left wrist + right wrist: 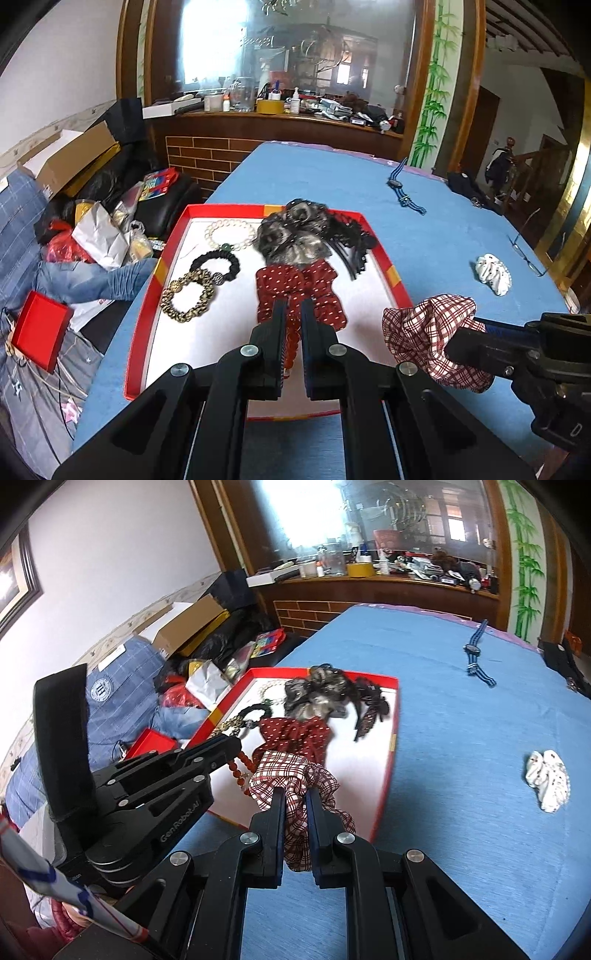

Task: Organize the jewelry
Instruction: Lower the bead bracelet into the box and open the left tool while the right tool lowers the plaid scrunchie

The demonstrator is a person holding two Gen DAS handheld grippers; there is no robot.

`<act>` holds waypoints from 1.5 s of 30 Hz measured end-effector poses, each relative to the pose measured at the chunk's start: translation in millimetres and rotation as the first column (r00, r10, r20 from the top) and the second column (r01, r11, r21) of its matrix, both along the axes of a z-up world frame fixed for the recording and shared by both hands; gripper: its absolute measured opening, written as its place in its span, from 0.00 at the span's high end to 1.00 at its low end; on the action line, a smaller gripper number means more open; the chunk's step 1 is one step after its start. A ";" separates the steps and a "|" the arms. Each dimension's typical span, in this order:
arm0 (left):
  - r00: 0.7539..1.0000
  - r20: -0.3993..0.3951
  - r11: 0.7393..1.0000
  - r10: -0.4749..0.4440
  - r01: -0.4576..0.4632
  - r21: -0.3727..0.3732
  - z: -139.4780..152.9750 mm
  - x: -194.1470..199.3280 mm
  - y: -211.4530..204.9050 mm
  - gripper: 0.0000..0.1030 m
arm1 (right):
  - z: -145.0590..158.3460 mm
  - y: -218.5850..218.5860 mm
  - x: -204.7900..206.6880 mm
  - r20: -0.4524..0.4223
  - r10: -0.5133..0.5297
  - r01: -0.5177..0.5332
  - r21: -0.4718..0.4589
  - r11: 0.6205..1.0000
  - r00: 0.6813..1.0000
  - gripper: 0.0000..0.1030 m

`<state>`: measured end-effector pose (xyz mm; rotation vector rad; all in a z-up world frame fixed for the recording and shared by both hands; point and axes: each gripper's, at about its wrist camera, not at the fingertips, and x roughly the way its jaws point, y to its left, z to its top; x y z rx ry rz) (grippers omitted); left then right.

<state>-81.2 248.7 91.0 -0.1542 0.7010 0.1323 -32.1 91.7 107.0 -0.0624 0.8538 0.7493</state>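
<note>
A red-rimmed white tray (147, 295) on the blue table holds a pearl bracelet (231, 234), a black scrunchie (216, 262), a leopard scrunchie (188, 297), a grey fur piece (291, 236), a black hair clip (354, 243) and a red dotted bow (299, 291). My left gripper (293, 317) is shut on an orange bead bracelet (291, 343) over the tray; the beads also show in the right wrist view (240, 768). My right gripper (295, 797) is shut on a red plaid scrunchie (291, 779), held above the tray's near right corner (432, 332).
On the blue table (332, 173) lie a blue striped watch (402, 188), a white scrunchie (493, 273) and glasses (528, 254) near the right edge. Left of the table are clutter, boxes and a small red box (40, 330). A wooden counter stands behind.
</note>
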 end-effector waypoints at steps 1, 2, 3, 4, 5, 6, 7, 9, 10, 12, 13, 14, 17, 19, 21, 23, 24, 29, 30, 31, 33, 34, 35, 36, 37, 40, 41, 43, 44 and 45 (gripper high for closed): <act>1.000 -0.002 1.000 0.004 -0.004 0.001 -1.7 0.1 1.9 0.93 | -1.9 3.2 0.4 -0.003 0.003 -0.003 -0.003 1.000 1.000 0.87; 1.000 -0.005 1.000 0.006 -0.006 0.002 -3.2 0.7 3.2 0.93 | -3.3 4.1 1.0 -0.005 0.005 -0.005 -0.005 1.000 1.000 0.87; 1.000 -0.007 1.000 0.008 -0.008 0.000 -4.2 1.4 4.7 0.93 | -4.4 5.4 1.7 -0.007 0.006 -0.006 -0.007 1.000 1.000 0.87; 1.000 -0.009 1.000 0.011 -0.011 -0.003 -5.8 2.0 6.6 0.93 | -6.0 6.8 2.3 -0.008 0.006 -0.006 -0.013 1.000 1.000 0.87; 1.000 -0.014 1.000 0.014 -0.014 -0.005 -7.6 2.6 8.3 0.93 | -7.6 8.1 2.9 -0.008 0.005 -0.006 -0.018 1.000 1.000 0.87; 1.000 -0.016 1.000 0.015 -0.015 -0.006 -9.1 3.2 9.0 0.93 | -9.3 9.6 3.5 -0.009 0.006 -0.006 -0.021 1.000 1.000 0.87; 1.000 -0.020 1.000 0.017 -0.017 -0.008 -11.0 3.8 10.7 0.93 | -11.3 11.2 4.6 -0.013 0.006 -0.007 -0.025 1.000 1.000 0.87; 0.999 -0.027 1.000 0.021 -0.021 -0.011 -14.3 5.2 12.9 0.93 | -14.0 13.2 6.9 -0.020 0.006 -0.007 -0.028 1.000 1.000 0.87; 0.999 -0.032 1.000 0.023 -0.023 -0.012 -16.2 6.1 14.4 0.93 | -15.3 14.5 8.4 -0.022 0.005 -0.006 -0.030 1.000 1.000 0.87; 0.999 -0.036 1.000 0.027 -0.028 -0.014 -18.9 6.8 16.8 0.93 | -17.1 16.6 9.9 -0.027 0.006 -0.006 -0.033 0.999 1.000 0.87; 0.999 -0.039 0.999 0.030 -0.031 -0.017 -20.1 7.7 18.8 0.93 | -18.1 18.2 11.7 -0.030 0.004 -0.005 -0.034 0.999 1.000 0.87; 0.999 -0.042 0.999 0.032 -0.033 -0.019 -21.1 8.7 20.1 0.93 | -18.8 19.4 12.7 -0.032 0.005 -0.006 -0.035 0.999 0.999 0.87; 0.998 -0.052 0.999 0.042 -0.043 -0.025 -25.2 12.0 24.8 0.93 | -21.4 23.5 16.2 -0.038 0.006 -0.008 -0.041 0.999 0.999 0.87; 0.997 -0.060 0.998 0.045 -0.047 -0.034 -28.0 14.7 28.8 0.93 | -23.4 25.6 18.3 -0.044 0.007 -0.009 -0.042 0.999 0.999 0.87; 0.997 -0.067 0.998 0.049 -0.051 -0.037 -29.7 18.4 32.2 0.93 | -24.3 27.1 19.9 -0.047 0.006 -0.008 -0.044 0.999 0.999 0.87; 0.996 -0.072 0.998 0.055 -0.058 -0.035 -31.4 22.2 35.5 0.93 | -25.8 28.5 21.8 -0.052 0.005 -0.007 -0.045 0.999 0.999 0.87; 0.996 -0.074 0.997 0.058 -0.061 -0.036 -32.2 24.3 37.1 0.93 | -26.7 28.6 22.9 -0.055 0.004 -0.007 -0.045 0.999 0.999 0.87; 0.993 -0.088 0.996 0.074 -0.078 -0.034 -36.0 35.3 43.7 0.93 | -31.1 31.7 29.9 -0.063 -0.003 0.000 -0.049 0.999 0.998 0.87; 0.993 -0.091 0.996 0.076 -0.080 -0.035 -37.0 37.1 44.6 0.93 | -31.9 32.5 31.1 -0.063 -0.004 0.001 -0.050 0.999 0.998 0.87; 0.992 -0.096 0.996 0.079 -0.083 -0.033 -38.5 38.6 45.2 0.93 | -32.9 33.6 32.4 -0.063 -0.005 0.001 -0.052 0.999 0.998 0.87; 0.991 -0.105 0.996 0.082 -0.086 -0.036 -41.5 40.9 46.6 0.93 | -36.7 36.7 35.0 -0.067 -0.004 0.001 -0.057 0.998 0.998 0.87; 0.990 -0.110 0.995 0.083 -0.088 -0.038 -43.1 41.6 47.4 0.93 | -38.1 37.8 36.1 -0.069 -0.005 0.001 -0.059 0.998 0.998 0.87; 0.990 -0.113 0.995 0.085 -0.090 -0.038 -44.3 41.5 48.1 0.93 | -40.5 39.9 37.6 -0.074 -0.004 -0.001 -0.062 0.998 0.997 0.87; 0.989 -0.116 0.995 0.089 -0.093 -0.036 -45.5 41.7 49.0 0.93 | -42.2 41.5 38.7 -0.079 -0.002 -0.003 -0.064 0.998 0.997 0.87; 0.989 -0.118 0.995 0.090 -0.095 -0.038 -46.4 41.6 50.0 0.93 | -44.7 43.5 39.9 -0.085 0.000 -0.005 -0.065 0.998 0.996 0.87; 0.988 -0.122 0.994 0.096 -0.102 -0.041 -47.8 40.9 52.3 0.93 | -50.6 48.4 42.5 -0.098 0.005 -0.012 -0.072 0.997 0.995 0.87; 0.988 -0.123 0.994 0.097 -0.102 -0.042 -47.9 40.6 52.2 0.93 | -52.5 49.2 44.1 -0.104 0.005 -0.013 -0.070 0.997 0.995 0.87; 0.988 -0.124 0.994 0.096 -0.102 -0.043 -48.6 40.0 52.4 0.93 | -57.2 50.2 46.3 -0.119 0.009 -0.018 -0.071 0.997 0.993 0.87; 0.987 -0.125 0.994 0.097 -0.103 -0.043 -48.7 39.8 52.7 0.93 | -59.3 50.8 47.1 -0.124 0.010 -0.019 -0.074 0.997 0.992 0.87; 0.987 -0.128 0.994 0.097 -0.103 -0.044 -49.5 39.7 52.8 0.93 | -61.4 51.2 47.9 -0.130 0.009 -0.019 -0.075 0.997 0.991 0.87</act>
